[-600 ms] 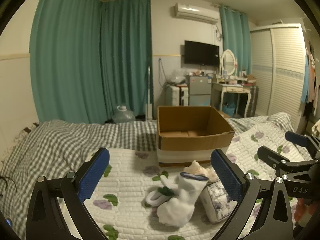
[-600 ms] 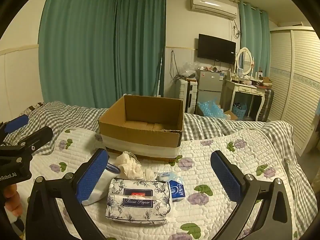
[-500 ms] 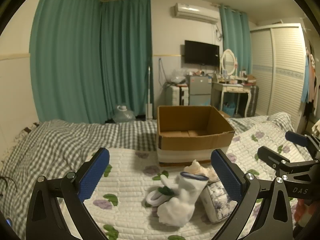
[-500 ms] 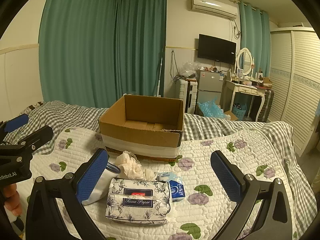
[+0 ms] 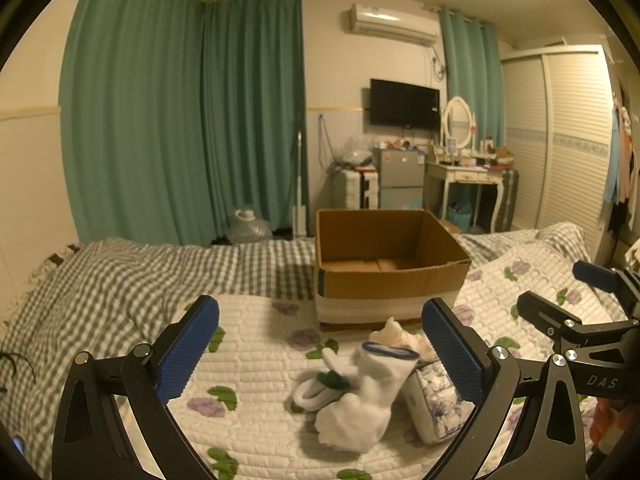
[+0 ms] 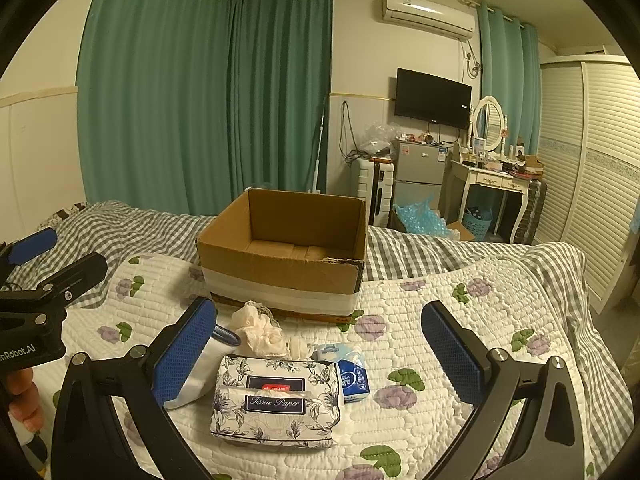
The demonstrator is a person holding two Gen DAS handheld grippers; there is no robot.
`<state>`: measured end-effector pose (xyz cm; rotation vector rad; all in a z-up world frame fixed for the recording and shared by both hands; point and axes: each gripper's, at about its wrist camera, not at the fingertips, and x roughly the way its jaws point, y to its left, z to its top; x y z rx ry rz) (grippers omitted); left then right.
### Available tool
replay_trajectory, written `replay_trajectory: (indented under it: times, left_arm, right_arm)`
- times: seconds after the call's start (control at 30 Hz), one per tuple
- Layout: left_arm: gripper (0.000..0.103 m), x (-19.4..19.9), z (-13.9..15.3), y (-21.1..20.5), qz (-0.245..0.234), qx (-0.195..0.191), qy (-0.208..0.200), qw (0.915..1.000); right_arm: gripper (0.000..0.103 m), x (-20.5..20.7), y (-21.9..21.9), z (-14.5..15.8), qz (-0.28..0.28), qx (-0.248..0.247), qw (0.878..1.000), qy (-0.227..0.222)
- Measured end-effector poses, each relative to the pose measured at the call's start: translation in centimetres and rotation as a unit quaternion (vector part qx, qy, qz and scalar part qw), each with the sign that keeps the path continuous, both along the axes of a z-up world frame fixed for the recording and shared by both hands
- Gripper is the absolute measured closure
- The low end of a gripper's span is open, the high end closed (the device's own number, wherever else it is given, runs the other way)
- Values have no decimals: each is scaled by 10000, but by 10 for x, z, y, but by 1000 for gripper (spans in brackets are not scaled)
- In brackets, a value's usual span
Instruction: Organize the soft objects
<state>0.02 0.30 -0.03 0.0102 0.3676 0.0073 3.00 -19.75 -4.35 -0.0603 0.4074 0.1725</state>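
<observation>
Left tool (image 5: 320,344): fingers spread wide, holding nothing, hovering over the quilt (image 5: 248,344).
Right tool (image 6: 318,350): fingers spread wide too, empty, above the same heap.
Soft things: a small heap on the quilt just before the box (image 6: 284,248); white sock (image 5: 360,400), slippers (image 5: 316,388), tissue pack (image 6: 278,400), blue packet (image 6: 352,374), cream cloth (image 6: 256,326).
Key relation: the sock lies ahead of the left tool and a little right of its centre line, below the fingertips; its long axis runs from the blue-rimmed cuff near the box down toward the camera, roughly along the tool's own line of sight.
Nearer hand: by my judgement the left tool for the sock and slippers; the tissue pack sits almost dead centre between the right tool's fingers, its long side lying across them.
Box: open, upright, looks empty, beyond the heap from both tools.
Hidden or unclear: the right tool's left finger covers most of the sock in its view; the left tool's right finger cuts off the tissue pack; the cream cloth's kind is hard to make out; the near floor of the box is behind its front wall.
</observation>
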Motion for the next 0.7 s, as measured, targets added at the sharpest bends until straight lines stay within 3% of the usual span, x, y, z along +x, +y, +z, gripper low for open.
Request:
replay_trajectory:
  times: [0.7]
  left_arm:
    - [0,1,-3,0,-21,-2,22,10000]
  right_arm:
    - [0,0,1,-1,-3,-4,10000,8]
